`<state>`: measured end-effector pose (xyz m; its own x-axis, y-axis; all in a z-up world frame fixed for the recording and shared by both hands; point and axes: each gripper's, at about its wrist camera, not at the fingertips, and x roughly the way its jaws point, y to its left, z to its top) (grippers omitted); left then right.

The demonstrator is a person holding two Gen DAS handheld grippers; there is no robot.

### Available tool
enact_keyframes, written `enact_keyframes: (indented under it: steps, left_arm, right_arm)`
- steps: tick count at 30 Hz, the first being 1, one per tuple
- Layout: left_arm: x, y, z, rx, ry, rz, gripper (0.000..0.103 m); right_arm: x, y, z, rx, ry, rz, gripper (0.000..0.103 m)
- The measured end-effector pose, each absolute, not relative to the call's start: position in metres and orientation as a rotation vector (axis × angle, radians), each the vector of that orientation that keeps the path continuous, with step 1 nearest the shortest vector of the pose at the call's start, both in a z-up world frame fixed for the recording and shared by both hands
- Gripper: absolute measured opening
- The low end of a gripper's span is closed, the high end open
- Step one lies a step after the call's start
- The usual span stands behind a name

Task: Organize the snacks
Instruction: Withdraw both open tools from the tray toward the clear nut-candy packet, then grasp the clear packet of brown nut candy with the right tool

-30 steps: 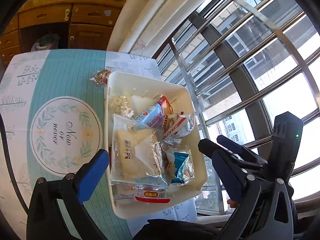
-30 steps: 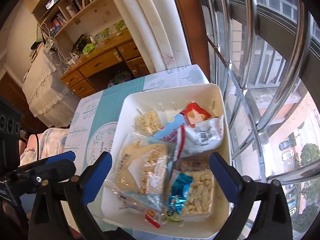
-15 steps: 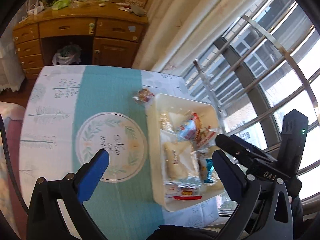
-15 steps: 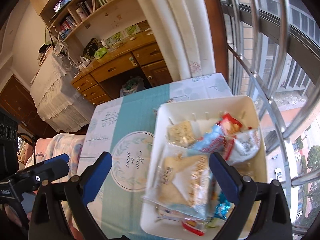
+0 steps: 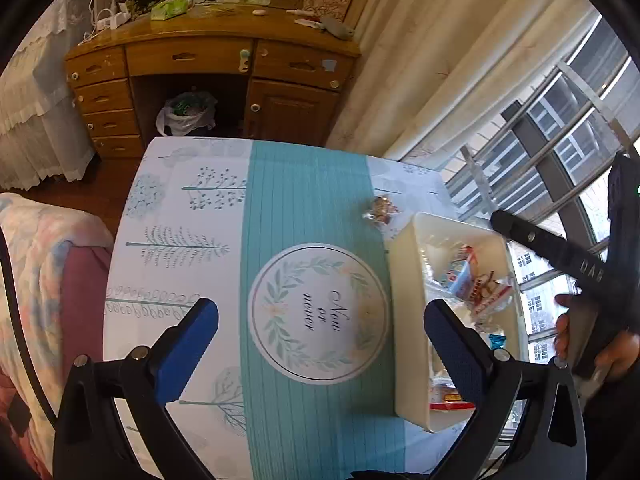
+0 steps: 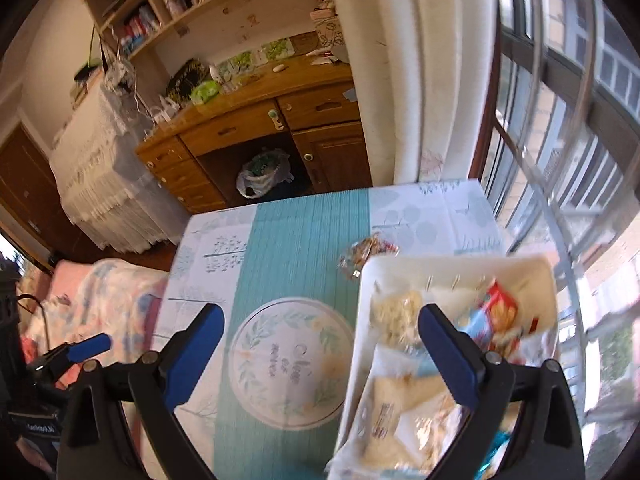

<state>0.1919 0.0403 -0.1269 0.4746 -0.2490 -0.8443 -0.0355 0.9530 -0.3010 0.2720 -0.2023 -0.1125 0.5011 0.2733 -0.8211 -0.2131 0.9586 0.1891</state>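
Note:
A white bin (image 5: 404,320) full of several wrapped snacks sits at the table's right edge by the window; it also shows in the right wrist view (image 6: 460,268). One loose wrapped snack (image 5: 380,210) lies on the tablecloth just beyond the bin's far left corner, also in the right wrist view (image 6: 366,252). My left gripper (image 5: 320,332) is open and empty above the round wreath print. My right gripper (image 6: 320,340) is open and empty, high above the table; its right finger overlaps the bin.
The table carries a teal and white cloth (image 5: 280,200). A wooden desk with drawers (image 5: 208,64) stands beyond the table. A bed with a floral quilt (image 5: 36,248) is at the left. Window bars (image 5: 560,128) run along the right.
Both grippers have pulled up and left, away from the bin. The bin now sits at the right of both views and the loose snack is in view. Both stayed open.

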Motion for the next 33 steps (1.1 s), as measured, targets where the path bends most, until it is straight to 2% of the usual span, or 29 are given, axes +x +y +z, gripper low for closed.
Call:
enact_keyframes:
  steps: [13,33]
  left_arm:
    - [0.215,0.078,-0.187,-0.321,1.157,-0.043,0.102]
    - [0.228,0.081,-0.249,-0.195,1.251,0.184,0.102]
  right_arm:
    - [0.373,-0.169,-0.127,-0.262,1.052,0.386,0.098]
    - [0.452,-0.155,-0.278,-0.481,1.485,0.473,0.098]
